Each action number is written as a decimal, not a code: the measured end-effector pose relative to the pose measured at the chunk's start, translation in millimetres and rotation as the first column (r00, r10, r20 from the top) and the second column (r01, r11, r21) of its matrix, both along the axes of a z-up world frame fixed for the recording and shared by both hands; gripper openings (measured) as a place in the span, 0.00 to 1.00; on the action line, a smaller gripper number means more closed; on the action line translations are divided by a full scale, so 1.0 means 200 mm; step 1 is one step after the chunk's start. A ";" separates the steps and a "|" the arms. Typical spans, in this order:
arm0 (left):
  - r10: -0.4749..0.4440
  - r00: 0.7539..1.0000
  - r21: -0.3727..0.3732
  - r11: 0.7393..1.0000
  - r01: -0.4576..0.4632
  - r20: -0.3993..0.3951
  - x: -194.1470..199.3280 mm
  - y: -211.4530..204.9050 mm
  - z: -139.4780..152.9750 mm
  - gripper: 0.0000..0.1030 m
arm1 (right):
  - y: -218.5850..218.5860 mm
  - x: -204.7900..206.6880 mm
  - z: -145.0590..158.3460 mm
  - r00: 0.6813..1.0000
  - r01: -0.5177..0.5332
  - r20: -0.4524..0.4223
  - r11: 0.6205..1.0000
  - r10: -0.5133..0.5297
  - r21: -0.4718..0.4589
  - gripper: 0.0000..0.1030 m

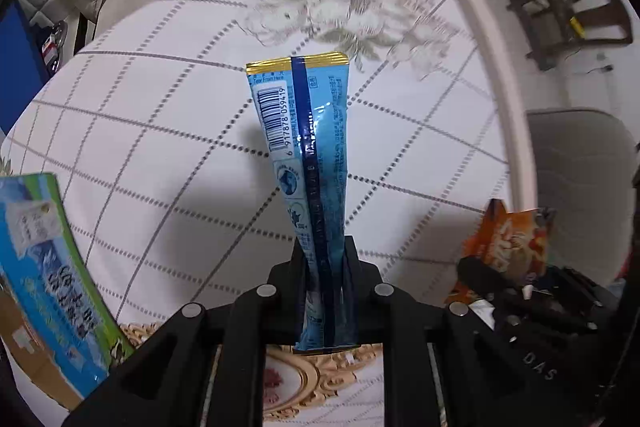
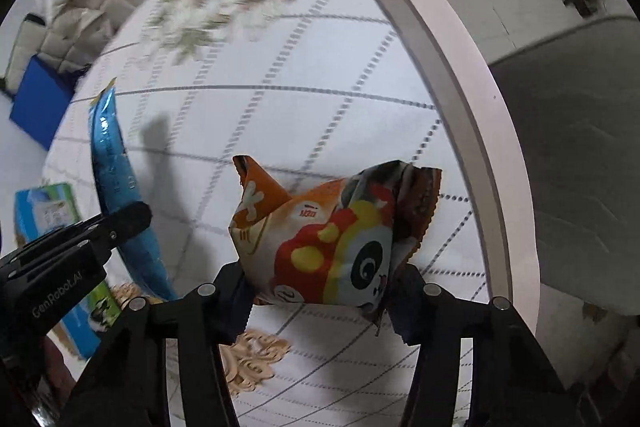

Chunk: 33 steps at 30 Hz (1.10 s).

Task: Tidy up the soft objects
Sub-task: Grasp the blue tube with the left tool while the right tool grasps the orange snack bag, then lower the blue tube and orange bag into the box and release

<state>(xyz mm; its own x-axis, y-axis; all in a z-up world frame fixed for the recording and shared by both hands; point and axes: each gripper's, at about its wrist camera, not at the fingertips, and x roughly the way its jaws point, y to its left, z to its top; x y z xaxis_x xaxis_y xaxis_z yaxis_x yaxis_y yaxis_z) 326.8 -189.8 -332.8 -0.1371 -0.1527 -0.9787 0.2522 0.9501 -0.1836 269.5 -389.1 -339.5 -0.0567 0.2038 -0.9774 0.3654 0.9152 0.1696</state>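
My left gripper (image 1: pixel 325 267) is shut on a long blue snack packet (image 1: pixel 310 147) with a gold top edge and a barcode, held above the round table. The packet (image 2: pixel 116 195) and the left gripper (image 2: pixel 120 223) also show at the left of the right wrist view. My right gripper (image 2: pixel 324 287) is shut on an orange puffy snack bag (image 2: pixel 324 239) with a panda picture, held above the table. That bag (image 1: pixel 508 239) shows at the right of the left wrist view.
The round table (image 1: pixel 160 147) has a white checked cloth with a flower print (image 1: pixel 344 3) and a pale rim (image 2: pixel 448 75). A blue-green carton (image 1: pixel 52 267) stands at the left, also in the right wrist view (image 2: pixel 44 211). A grey chair (image 1: pixel 580 187) stands at the right.
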 end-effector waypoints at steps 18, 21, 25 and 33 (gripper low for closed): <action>0.257 0.960 -0.013 0.966 -0.257 0.115 -0.19 1.28 0.51 0.13 | 1.35 -0.13 0.58 0.926 -0.347 0.242 0.907 0.290 0.239 0.56; 0.308 0.950 0.009 0.951 -0.309 0.059 -0.18 1.50 0.40 0.13 | 1.63 -0.10 0.53 0.911 -0.394 0.230 0.886 0.342 0.243 0.56; 0.338 0.941 0.043 0.941 -0.337 -0.029 -0.16 1.69 0.20 0.13 | 1.87 -0.08 0.43 0.900 -0.430 0.186 0.876 0.395 0.217 0.56; 0.344 0.924 0.021 0.938 -0.345 -0.169 -0.13 1.77 -0.03 0.15 | 2.11 -0.03 0.28 0.875 -0.481 0.120 0.868 0.468 0.126 0.57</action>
<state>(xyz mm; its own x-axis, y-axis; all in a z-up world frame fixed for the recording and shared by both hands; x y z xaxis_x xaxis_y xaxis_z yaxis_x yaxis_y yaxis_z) 300.5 164.0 -339.6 -0.2363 -0.2285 -0.9444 -0.1256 0.9710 -0.2035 263.7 33.8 -283.6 -0.1034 0.3144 -0.9436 -0.1281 0.9366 0.3261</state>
